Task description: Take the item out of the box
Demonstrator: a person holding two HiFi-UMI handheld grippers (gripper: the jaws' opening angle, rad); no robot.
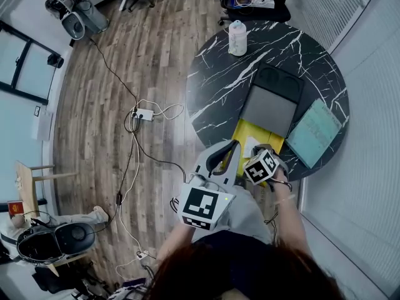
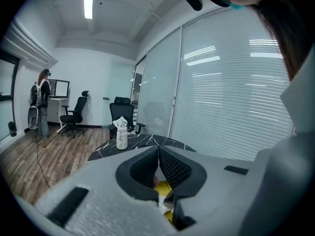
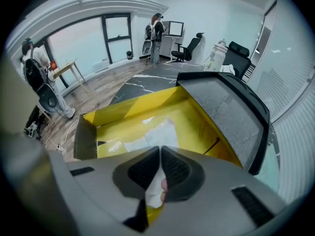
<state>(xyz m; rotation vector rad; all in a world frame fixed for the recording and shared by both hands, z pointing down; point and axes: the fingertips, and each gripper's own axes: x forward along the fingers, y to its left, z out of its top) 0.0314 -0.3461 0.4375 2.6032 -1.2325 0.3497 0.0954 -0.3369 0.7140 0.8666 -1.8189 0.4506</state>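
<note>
Office, swivel chairs (image 2: 74, 116), desk monitor (image 2: 62, 88), blinds (image 2: 236, 92)

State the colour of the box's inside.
Yellow; the box shows best in the right gripper view.

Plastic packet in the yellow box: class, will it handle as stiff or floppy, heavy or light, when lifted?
Probably floppy: the plastic packet lies crumpled in the yellow box, so it should droop from the right gripper, whose jaws look closed on its edge. Likely light, as it looks thin. Its glossy film may slip from a weak pinch.
</note>
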